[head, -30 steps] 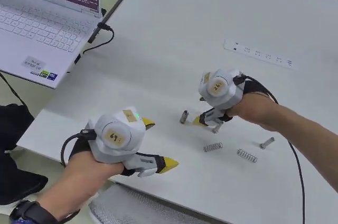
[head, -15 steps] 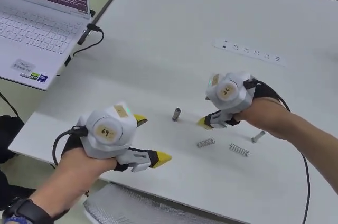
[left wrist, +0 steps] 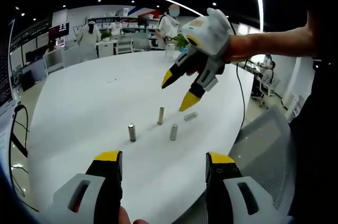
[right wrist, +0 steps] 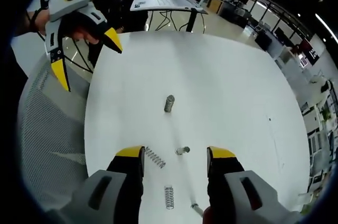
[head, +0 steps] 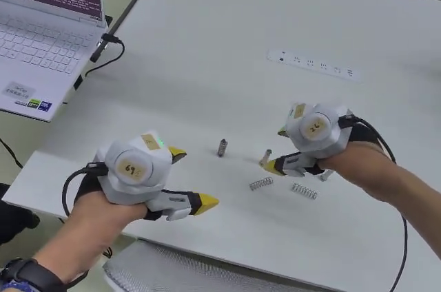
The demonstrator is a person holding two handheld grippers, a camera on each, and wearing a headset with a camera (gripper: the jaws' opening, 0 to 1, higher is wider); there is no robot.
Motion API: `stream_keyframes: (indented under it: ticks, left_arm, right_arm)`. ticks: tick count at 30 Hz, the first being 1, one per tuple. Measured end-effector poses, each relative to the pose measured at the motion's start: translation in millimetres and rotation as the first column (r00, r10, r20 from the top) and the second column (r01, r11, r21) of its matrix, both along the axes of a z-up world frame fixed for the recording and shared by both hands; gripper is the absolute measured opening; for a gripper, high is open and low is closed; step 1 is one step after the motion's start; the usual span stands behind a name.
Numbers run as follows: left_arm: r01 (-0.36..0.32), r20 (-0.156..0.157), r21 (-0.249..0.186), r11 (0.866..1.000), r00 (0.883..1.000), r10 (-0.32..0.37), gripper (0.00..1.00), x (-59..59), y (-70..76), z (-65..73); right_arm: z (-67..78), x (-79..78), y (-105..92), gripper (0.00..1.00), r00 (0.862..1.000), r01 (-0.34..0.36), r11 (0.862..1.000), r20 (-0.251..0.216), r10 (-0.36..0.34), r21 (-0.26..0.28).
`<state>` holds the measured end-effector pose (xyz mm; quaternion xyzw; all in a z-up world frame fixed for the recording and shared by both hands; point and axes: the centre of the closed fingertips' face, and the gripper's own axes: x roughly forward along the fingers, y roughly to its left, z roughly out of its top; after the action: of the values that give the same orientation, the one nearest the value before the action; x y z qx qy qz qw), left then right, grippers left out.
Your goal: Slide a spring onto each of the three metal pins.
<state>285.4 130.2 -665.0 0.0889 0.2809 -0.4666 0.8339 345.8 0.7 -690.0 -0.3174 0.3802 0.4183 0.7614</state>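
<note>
A metal pin wearing a spring stands upright mid-table; it is also in the left gripper view and the right gripper view. A bare pin stands just ahead of my right gripper, level with its open jaws and untouched. Two loose springs lie nearby. A third pin lies flat, close under the right gripper. My left gripper hovers open at the near table edge, holding nothing.
An open laptop with a black cable sits at the far left. A white power strip lies at the back. A mesh chair back is below the table's near edge.
The right gripper has drawn back to the right, and a bare pin now stands upright in front of it. The left gripper has kept its place; the head view has shifted.
</note>
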Motion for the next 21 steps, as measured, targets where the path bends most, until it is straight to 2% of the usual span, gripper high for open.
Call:
stream_keyframes:
  ticks: [9, 14, 18, 21]
  left_arm:
    - [-0.011, 0.006, -0.001, 1.000, 1.000, 0.011, 0.59, 4.1, 1.9, 3.6]
    - [-0.005, 0.012, 0.002, 1.000, 1.000, 0.005, 0.60, 6.1, -1.1, 5.9]
    - [-0.001, 0.017, 0.002, 1.000, 1.000, 0.001, 0.60, 7.2, -3.0, 6.8]
    - [0.002, 0.019, 0.006, 1.000, 1.000, -0.002, 0.60, 8.9, -3.0, 6.6]
  right_arm:
    - [12.3, -11.8, -28.8, 0.46, 0.993, 0.111, 0.992, 0.034, -0.114, 0.067]
    - [16.0, -24.8, -55.7, 0.49, 0.984, 0.173, 0.981, 0.038, -0.177, 0.083]
    - [17.6, -34.3, -75.9, 0.50, 0.970, 0.236, 0.965, 0.033, -0.241, 0.110]
    - [20.9, -39.8, -91.6, 0.51, 0.954, 0.292, 0.945, 0.030, -0.299, 0.144]
